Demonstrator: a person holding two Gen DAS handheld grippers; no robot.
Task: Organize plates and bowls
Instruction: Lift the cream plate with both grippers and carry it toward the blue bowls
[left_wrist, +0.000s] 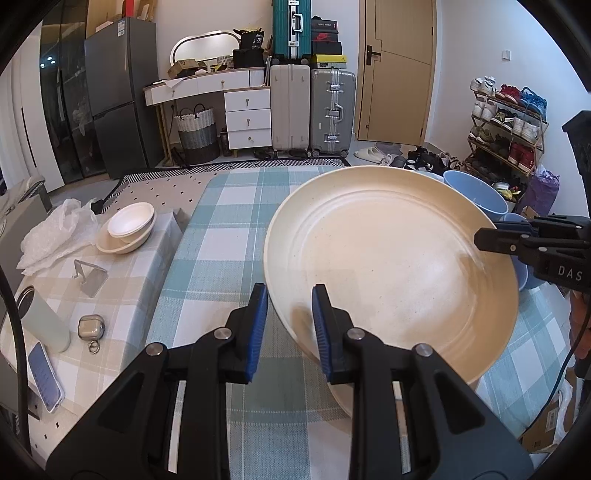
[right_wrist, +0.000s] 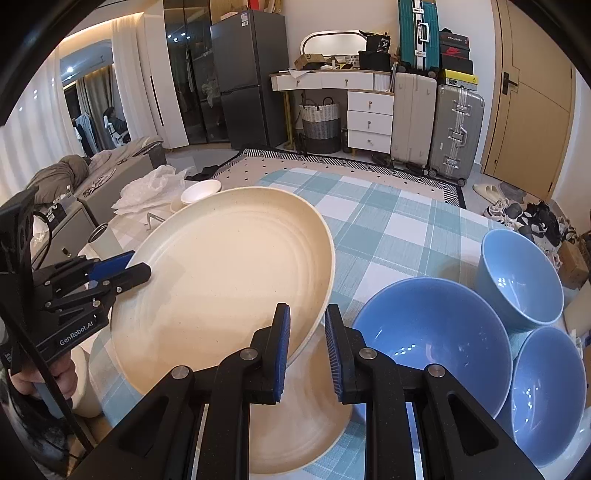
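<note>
A large cream plate (left_wrist: 388, 258) is held tilted above the checked table; it also shows in the right wrist view (right_wrist: 221, 280). My left gripper (left_wrist: 290, 325) is shut on its near rim. My right gripper (right_wrist: 304, 343) is shut on the opposite rim; it shows at the right of the left wrist view (left_wrist: 491, 240). A second cream plate (right_wrist: 306, 424) lies flat under the held one. Three blue bowls (right_wrist: 432, 343) (right_wrist: 521, 277) (right_wrist: 546, 395) stand at the right. Two nested cream bowls (left_wrist: 127, 229) sit far left.
On the beige cloth at the left are a crumpled plastic bag (left_wrist: 55, 229), a metal phone stand (left_wrist: 90, 277), a pale tumbler (left_wrist: 44, 321), an earbud case (left_wrist: 91, 326) and a phone (left_wrist: 44, 376). Beyond the table edge are suitcases (left_wrist: 314, 110) and a shoe rack (left_wrist: 506, 125).
</note>
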